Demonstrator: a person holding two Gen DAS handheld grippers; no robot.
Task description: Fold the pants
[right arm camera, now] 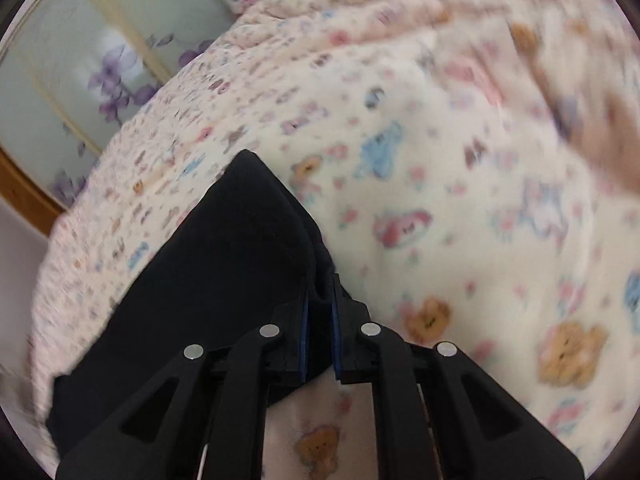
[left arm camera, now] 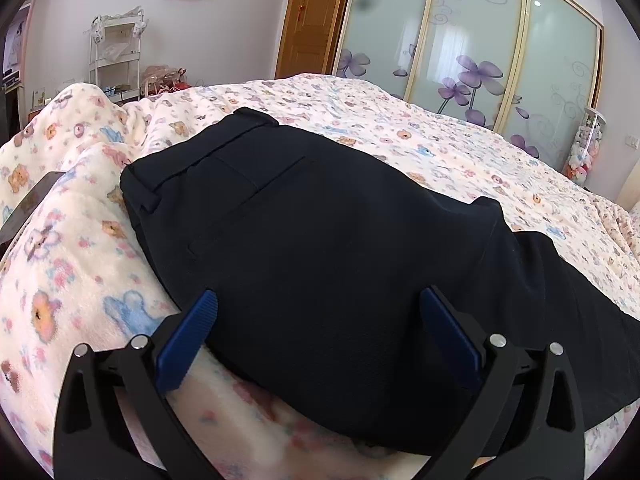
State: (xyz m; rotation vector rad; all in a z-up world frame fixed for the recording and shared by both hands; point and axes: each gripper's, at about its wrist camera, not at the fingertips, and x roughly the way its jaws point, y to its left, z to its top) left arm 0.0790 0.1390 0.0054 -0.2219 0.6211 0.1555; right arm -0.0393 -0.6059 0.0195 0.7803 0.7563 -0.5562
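Dark navy pants (left arm camera: 320,248) lie on a floral blanket on the bed, waistband at the far left, a back pocket facing up, legs running off to the right. My left gripper (left arm camera: 318,300) is open, its blue-padded fingers (left arm camera: 192,332) spread over the near edge of the seat part, holding nothing. In the right wrist view my right gripper (right arm camera: 319,304) is shut on the hem end of the pants (right arm camera: 224,264), which hangs left from the jaws above the blanket. That view is blurred.
The floral blanket (left arm camera: 460,148) covers the whole bed and bunches up at the left. A dark flat object (left arm camera: 28,204) lies at the left edge. Sliding wardrobe doors (left arm camera: 480,40), a wooden door (left arm camera: 310,20) and a white shelf rack (left arm camera: 116,52) stand beyond the bed.
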